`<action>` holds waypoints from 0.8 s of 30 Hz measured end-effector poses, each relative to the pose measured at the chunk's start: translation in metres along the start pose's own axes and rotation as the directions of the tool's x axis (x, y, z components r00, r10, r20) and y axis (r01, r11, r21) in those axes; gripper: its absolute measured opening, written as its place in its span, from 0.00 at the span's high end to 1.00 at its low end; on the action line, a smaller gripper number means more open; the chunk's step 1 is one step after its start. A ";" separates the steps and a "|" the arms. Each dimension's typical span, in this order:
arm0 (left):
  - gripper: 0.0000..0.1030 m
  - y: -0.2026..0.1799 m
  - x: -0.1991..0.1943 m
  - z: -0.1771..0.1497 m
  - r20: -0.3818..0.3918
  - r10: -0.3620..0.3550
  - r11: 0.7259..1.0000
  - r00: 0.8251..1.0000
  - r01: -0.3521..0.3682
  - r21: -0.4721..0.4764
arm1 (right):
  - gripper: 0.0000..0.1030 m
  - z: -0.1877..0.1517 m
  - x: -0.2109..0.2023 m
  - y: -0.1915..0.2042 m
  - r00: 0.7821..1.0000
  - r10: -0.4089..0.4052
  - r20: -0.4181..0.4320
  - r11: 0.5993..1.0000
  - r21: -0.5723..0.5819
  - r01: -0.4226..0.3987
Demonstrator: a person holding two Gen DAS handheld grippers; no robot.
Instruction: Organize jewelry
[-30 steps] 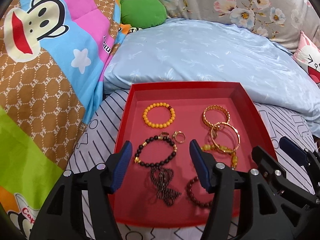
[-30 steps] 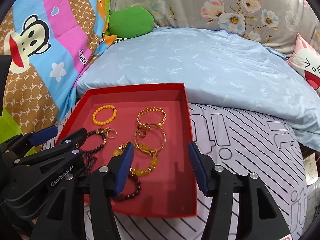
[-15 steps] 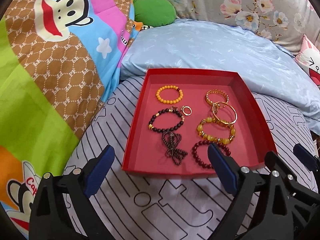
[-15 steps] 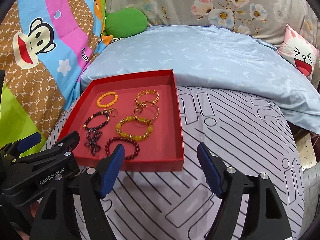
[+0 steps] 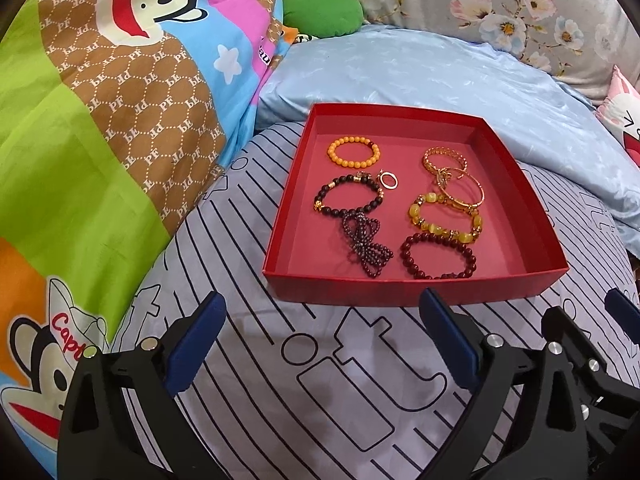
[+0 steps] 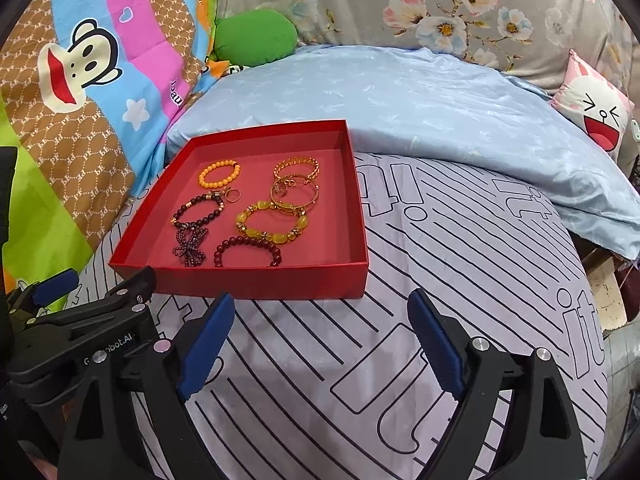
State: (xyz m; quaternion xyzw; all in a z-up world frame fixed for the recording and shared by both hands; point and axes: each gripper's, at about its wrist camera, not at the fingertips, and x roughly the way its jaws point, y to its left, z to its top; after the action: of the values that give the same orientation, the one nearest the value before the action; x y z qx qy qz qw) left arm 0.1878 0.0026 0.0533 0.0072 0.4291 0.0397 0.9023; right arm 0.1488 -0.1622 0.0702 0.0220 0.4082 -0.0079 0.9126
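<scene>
1. Left gripper (image 5: 320, 336): matte black plastic frame, two angular arms, each tipped with a ribbed blue pad (image 5: 196, 344).
2. Round silver screw heads (image 5: 150, 345) sit near each pad's base.
3. Right gripper (image 6: 320, 340): same black build, blue pads (image 6: 208, 340), silver screws (image 6: 480, 344).
4. In the right wrist view, white lettering (image 6: 108, 354) on the left gripper's black body reads partly "bot.AI".

Bed (image 5: 320, 380) had a striped grey sheet. Red tray (image 5: 420, 290) sat directly on it, blue pillow (image 5: 400, 76) behind.
</scene>
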 end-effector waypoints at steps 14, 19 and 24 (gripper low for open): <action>0.10 0.001 -0.003 -0.009 0.000 0.006 1.000 1.000 -0.006 -0.015 | 0.12 -0.008 0.000 -0.005 1.000 0.003 -0.007 1.000 0.027 -0.003; 0.10 0.000 -0.003 -0.010 -0.007 0.014 1.000 1.000 -0.014 -0.018 | 0.12 -0.011 0.000 -0.004 1.000 0.001 0.001 1.000 0.028 -0.001; 0.09 0.002 -0.004 -0.011 -0.006 0.022 1.000 1.000 -0.022 -0.017 | 0.06 -0.013 0.002 -0.007 1.000 -0.002 -0.012 0.999 0.042 0.002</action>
State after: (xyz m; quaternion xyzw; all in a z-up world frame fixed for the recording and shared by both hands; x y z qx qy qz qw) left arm 0.1766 0.0037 0.0491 0.0041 0.4312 0.0534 0.9007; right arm 0.1406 -0.1686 0.0600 0.0408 0.4132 -0.0172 0.9096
